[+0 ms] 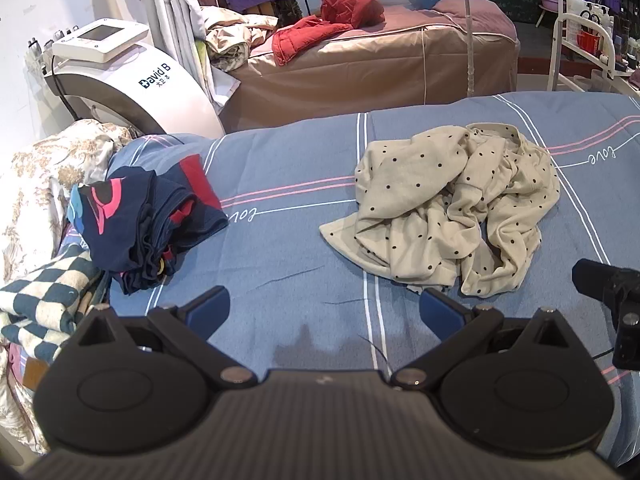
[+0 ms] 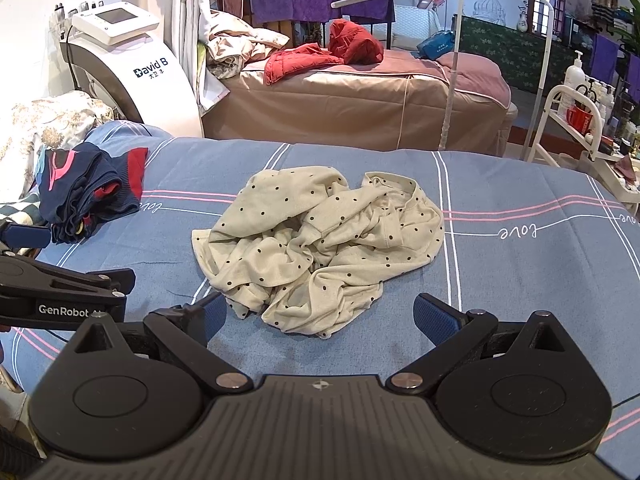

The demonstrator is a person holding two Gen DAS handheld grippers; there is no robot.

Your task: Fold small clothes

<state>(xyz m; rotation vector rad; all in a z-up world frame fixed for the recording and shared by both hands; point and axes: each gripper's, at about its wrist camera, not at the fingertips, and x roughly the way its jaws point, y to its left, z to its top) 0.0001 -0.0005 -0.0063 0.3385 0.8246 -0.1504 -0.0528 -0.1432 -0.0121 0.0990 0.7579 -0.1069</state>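
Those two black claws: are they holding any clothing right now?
No. The left gripper and right gripper both stand open over the sheet, short of the dotted garment.

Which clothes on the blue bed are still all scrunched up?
The cream shirt with black dots, lying crumpled in the middle. The dark blue clothes at the left edge are already folded in a pile.

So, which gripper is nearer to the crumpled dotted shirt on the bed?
Right. The right gripper is directly before the dotted shirt, whose near edge lies between its open fingers. The left gripper is off to the shirt's left, over bare sheet.
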